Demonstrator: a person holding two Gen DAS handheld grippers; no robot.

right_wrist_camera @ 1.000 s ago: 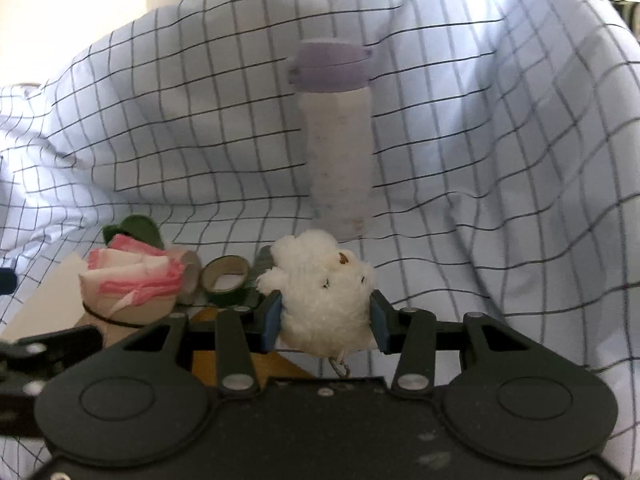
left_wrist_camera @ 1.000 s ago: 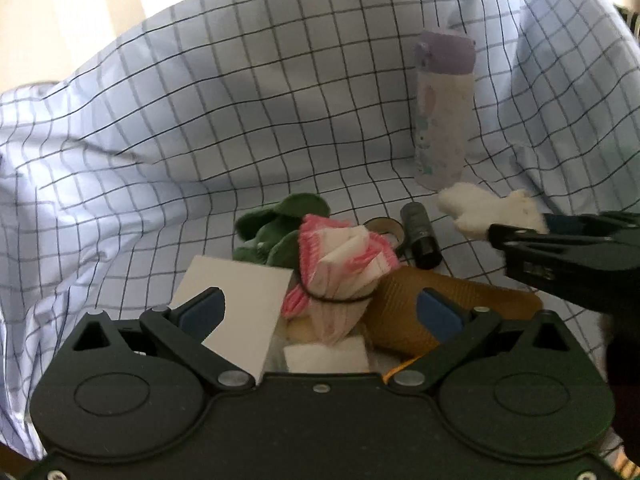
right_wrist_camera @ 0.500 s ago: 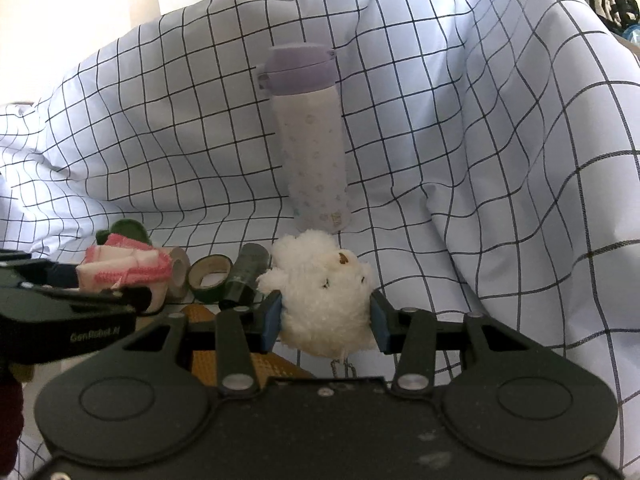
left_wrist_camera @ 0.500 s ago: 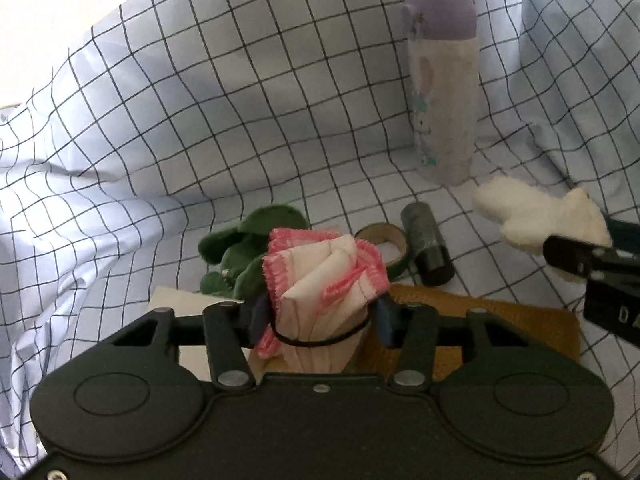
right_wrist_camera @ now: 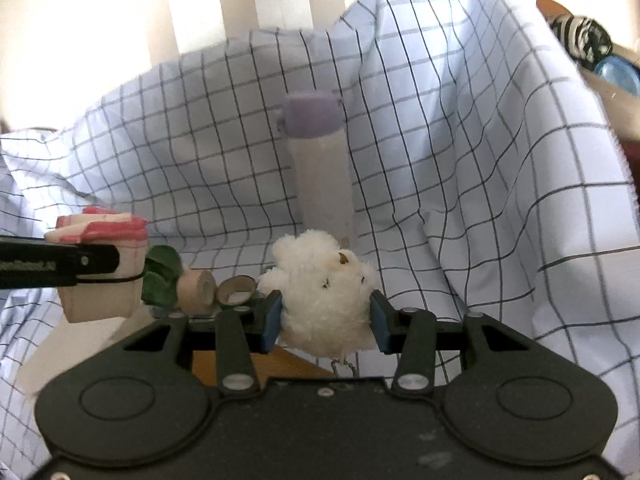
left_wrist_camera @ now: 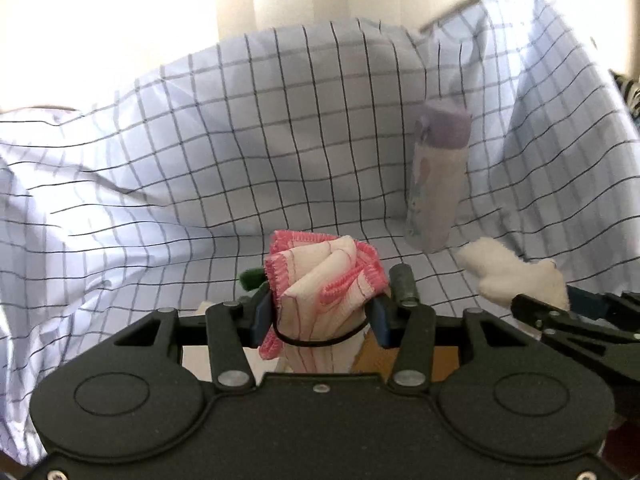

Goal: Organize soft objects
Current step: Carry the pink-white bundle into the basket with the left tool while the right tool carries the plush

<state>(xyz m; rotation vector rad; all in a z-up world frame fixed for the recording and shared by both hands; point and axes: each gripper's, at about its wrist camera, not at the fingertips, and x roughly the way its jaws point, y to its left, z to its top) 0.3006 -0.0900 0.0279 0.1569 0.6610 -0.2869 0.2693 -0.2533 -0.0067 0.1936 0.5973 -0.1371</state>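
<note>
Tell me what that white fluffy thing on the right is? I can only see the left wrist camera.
Observer: A white plush toy with a tiny face. The right gripper is shut on it.
Operator: Is anything hiding behind my pink cloth?
Observer: Yes, a beige tape roll sits beside the green toy.
Operator: What's far off to the right?
Observer: A shiny blue thing, past the edge of the checked sheet.
</note>
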